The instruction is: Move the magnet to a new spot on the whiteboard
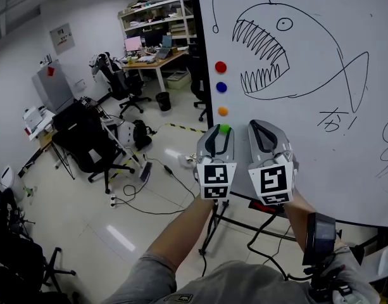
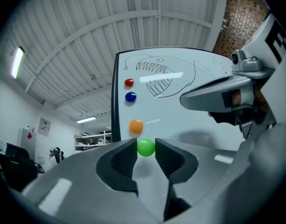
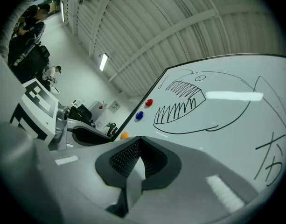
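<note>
1. Head view: my left tool (image 1: 220,132) is up against the whiteboard (image 1: 320,144), clamped on the green magnet (image 1: 225,129). The magnet is lowest in a column near the board's left edge.
2. The left gripper view shows the same grip: both pads touch the green magnet (image 2: 145,147), one on each side.
3. My right tool (image 1: 257,126) is just beside the left one, jaws pressed together (image 3: 137,141) with nothing between.
4. Above the green one are the orange magnet (image 1: 223,111), blue magnet (image 1: 221,87) and red magnet (image 1: 220,66). The fish drawing (image 1: 288,49) is to their right.
5. Off the board: office chair (image 1: 86,144), floor cables (image 1: 143,195), far desk (image 1: 156,59).
6. The left tool covers most of the green magnet in the head view and blocks it in the right gripper view. The board's right side is cut off.
</note>
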Demonstrator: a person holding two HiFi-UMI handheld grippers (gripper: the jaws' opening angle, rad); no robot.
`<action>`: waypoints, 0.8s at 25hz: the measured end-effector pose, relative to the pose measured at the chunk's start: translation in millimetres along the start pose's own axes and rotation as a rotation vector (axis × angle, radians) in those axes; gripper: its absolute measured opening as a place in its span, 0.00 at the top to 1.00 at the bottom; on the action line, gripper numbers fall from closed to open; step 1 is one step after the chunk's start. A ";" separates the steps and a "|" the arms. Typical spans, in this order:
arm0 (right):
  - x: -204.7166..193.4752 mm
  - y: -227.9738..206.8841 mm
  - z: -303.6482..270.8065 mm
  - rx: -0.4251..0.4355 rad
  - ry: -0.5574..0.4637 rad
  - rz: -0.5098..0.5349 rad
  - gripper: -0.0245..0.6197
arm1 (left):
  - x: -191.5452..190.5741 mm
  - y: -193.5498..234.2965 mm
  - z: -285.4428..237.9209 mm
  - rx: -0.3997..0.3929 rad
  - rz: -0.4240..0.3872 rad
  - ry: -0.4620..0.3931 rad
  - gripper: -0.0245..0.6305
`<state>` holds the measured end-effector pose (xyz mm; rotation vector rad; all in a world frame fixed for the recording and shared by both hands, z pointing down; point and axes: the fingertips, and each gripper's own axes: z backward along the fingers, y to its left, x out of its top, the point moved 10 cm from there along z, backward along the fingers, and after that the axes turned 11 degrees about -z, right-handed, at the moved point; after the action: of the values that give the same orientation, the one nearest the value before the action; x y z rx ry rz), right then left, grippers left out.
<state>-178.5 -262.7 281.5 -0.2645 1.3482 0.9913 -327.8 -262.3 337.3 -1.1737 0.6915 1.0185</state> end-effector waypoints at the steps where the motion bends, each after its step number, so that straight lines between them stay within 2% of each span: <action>1: -0.1 2.7 -2.7 0.000 0.001 0.002 0.95 | -3.6 3.8 -1.7 -0.003 0.011 0.007 0.78; 12: -0.6 5.5 -13.6 -0.029 0.011 0.015 0.95 | -25.1 12.7 -15.2 -0.050 0.079 0.020 0.78; 20: -3.9 -0.4 -10.9 -0.045 0.018 0.012 0.95 | -27.7 11.5 -17.4 -0.048 0.078 -0.005 0.79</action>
<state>-185.3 -272.1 282.0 -0.3000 1.3465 1.0322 -348.5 -286.0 351.9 -1.1928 0.7164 1.1085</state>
